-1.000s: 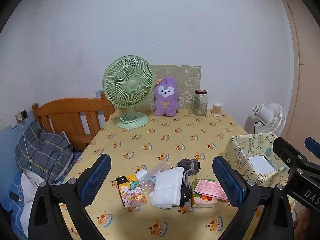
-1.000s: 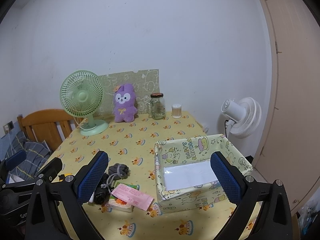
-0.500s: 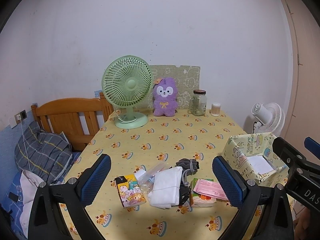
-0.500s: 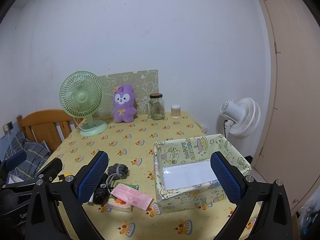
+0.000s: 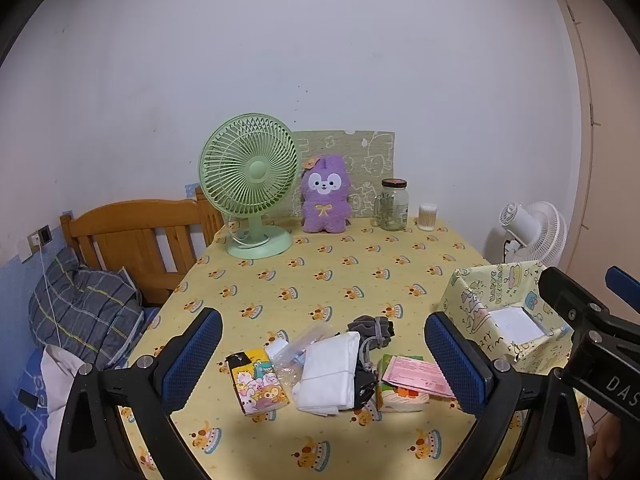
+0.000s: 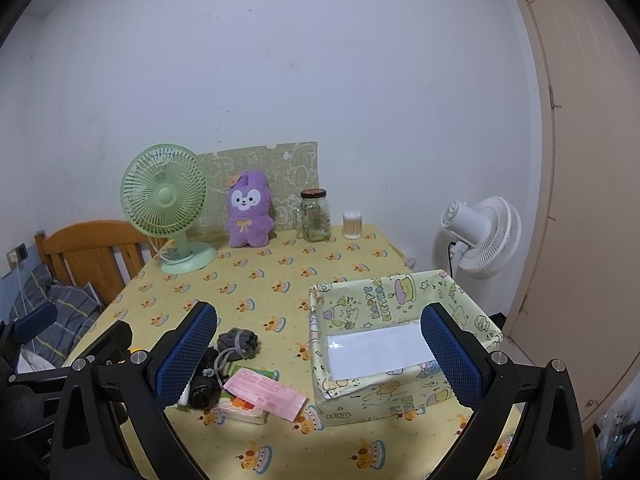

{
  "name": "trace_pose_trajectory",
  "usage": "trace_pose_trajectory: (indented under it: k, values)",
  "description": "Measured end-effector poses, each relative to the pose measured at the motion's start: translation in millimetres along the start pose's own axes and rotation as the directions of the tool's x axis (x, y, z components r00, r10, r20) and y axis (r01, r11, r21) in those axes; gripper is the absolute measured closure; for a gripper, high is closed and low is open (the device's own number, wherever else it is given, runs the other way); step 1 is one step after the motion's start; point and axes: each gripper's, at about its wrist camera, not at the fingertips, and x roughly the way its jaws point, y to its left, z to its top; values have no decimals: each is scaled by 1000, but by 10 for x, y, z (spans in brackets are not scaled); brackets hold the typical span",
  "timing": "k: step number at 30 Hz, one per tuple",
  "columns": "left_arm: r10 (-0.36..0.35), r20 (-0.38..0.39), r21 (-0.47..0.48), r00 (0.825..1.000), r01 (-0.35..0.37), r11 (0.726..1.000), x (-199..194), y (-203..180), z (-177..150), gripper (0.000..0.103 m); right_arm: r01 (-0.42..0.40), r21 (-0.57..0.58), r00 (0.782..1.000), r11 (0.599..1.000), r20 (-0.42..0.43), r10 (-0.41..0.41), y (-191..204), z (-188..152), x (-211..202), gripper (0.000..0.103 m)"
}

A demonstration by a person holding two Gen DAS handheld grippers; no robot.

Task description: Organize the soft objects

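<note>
A cluster of small things lies near the table's front: a folded white cloth, a cartoon tissue pack, a clear plastic bag, a grey drawstring pouch, a black pouch, and a pink packet on a green tissue pack. A patterned open box stands to the right, with a white liner inside. My left gripper hovers open above the cluster. My right gripper hovers open over the box's left wall. A purple plush sits at the back.
A green desk fan, a glass jar and a cotton-swab tub stand at the table's far edge. A wooden headboard and bedding are on the left. A white floor fan and a door are on the right.
Both views have shifted very slightly, with the scene drifting a little down and left. Nothing on the table has moved and both grippers stay open.
</note>
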Motion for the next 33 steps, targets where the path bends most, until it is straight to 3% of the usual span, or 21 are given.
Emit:
trace_pose_trajectory:
  k: [17,33]
  values:
    - [-3,-10,-20,1000,2,1000,29,26,-23,2,-18,2,1000,1000,-4,18,31,6,30,0]
    - [0,-75,-44,997,-3,999,275,112,-241,14,-74,-30,996,997,-45,73,226,-194,277,7]
